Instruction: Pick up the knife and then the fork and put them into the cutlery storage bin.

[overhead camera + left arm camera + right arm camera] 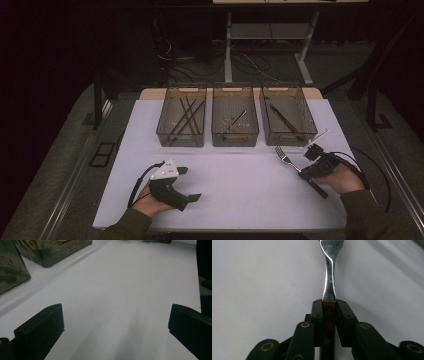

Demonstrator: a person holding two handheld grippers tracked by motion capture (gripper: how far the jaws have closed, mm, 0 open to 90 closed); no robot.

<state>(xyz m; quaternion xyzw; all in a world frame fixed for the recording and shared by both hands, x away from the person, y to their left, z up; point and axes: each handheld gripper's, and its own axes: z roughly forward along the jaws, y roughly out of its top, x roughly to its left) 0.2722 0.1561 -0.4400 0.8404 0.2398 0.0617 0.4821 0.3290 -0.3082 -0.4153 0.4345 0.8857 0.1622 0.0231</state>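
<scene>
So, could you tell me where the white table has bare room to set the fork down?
The widest free patch lies between the left gripper and the right gripper holding the fork, in front of the three bins. The far edge of the table is crowded by those bins.

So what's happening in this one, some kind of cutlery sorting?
It looks that way. A person at a white table holds a tool in each hand. The right tool is shut on the wooden handle of a fork, tines pointing toward three clear bins at the table's far side, each already holding utensils. The left tool rests on the table, jaws wide open with nothing between them. The fork is not yet in a bin.
</scene>
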